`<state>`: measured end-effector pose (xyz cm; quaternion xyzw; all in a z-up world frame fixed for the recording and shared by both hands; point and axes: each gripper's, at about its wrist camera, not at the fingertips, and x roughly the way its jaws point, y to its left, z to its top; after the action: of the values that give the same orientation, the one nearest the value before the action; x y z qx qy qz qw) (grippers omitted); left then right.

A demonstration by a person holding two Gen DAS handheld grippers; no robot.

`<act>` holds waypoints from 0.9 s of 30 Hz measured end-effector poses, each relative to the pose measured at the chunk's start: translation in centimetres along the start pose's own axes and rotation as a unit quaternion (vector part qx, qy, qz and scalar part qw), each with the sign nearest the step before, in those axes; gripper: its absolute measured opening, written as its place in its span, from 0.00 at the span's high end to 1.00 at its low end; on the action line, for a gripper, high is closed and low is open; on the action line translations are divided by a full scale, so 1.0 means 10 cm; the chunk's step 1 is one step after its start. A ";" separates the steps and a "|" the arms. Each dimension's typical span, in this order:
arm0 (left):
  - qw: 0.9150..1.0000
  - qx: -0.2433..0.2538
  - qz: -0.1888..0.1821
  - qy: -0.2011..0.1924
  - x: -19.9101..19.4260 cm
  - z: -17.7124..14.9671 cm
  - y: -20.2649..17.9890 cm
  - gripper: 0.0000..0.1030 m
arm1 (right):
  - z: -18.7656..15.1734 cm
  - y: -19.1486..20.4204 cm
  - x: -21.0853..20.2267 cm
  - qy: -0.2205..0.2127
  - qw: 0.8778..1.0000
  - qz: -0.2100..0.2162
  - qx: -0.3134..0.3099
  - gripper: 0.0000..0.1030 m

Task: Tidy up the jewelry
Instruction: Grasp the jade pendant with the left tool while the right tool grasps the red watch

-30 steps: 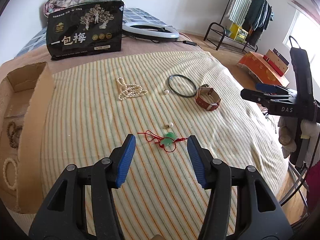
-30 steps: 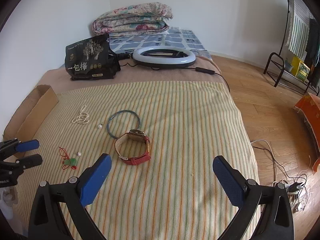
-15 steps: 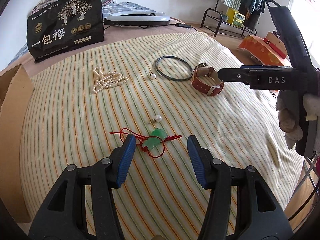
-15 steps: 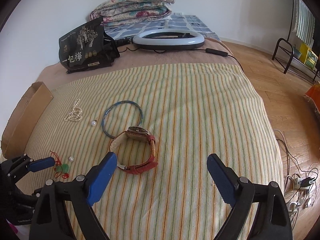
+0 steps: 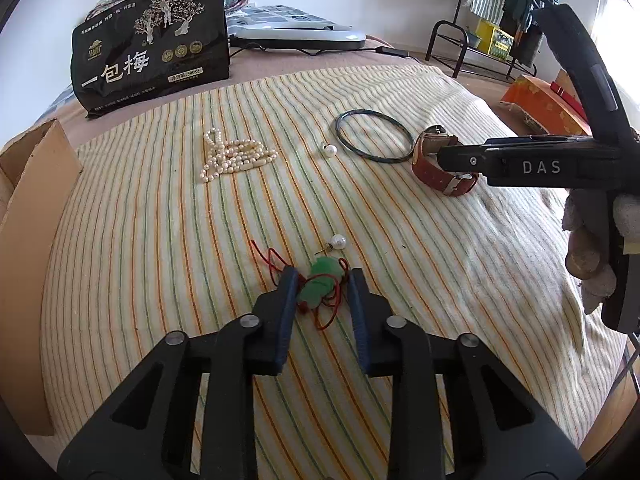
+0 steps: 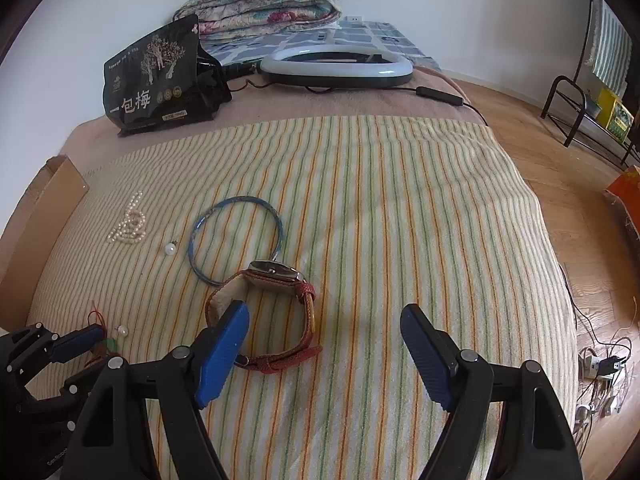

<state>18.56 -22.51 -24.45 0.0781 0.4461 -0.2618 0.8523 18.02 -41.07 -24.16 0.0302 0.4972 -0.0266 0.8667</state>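
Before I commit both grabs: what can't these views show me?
- Left tool on the jade pendant: actual pad contact is unclear; the pendant is mostly hidden in the right wrist view.
- Cardboard box: interior cut off by the frame edge.
- Watch: strap partly hidden behind the right tool finger.

Both grippers are black plastic frames with silver screws and ribbed blue fingers [image 6: 222, 350]; the right gripper [image 5: 538, 166] reads "DAS".

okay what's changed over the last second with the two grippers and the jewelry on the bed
The left gripper moved forward and narrowed around the green pendant on red cord. The right gripper came down over the red-strapped watch, open. Pearl necklace, dark bangle and loose pearls unmoved.
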 end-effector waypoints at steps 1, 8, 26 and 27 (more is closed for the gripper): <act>1.000 -0.004 -0.003 0.000 0.00 0.00 0.02 0.87 | -0.01 0.01 0.02 0.004 1.000 0.000 -0.001 0.29; 1.000 -0.008 -0.014 0.002 -0.01 0.01 0.04 0.88 | -0.03 0.00 0.02 0.013 1.000 0.018 0.006 0.67; 1.000 -0.010 -0.019 -0.008 -0.22 -0.04 0.06 0.88 | -0.10 -0.06 -0.06 0.023 0.998 0.050 0.031 0.95; 1.000 -0.010 -0.019 -0.009 -0.23 -0.04 0.06 0.88 | -0.10 -0.06 -0.03 0.028 0.998 0.048 0.031 0.94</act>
<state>17.56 -20.98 -22.92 0.0589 0.4423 -0.2747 0.8518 16.94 -41.58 -24.46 0.0819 0.5183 0.0002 0.8513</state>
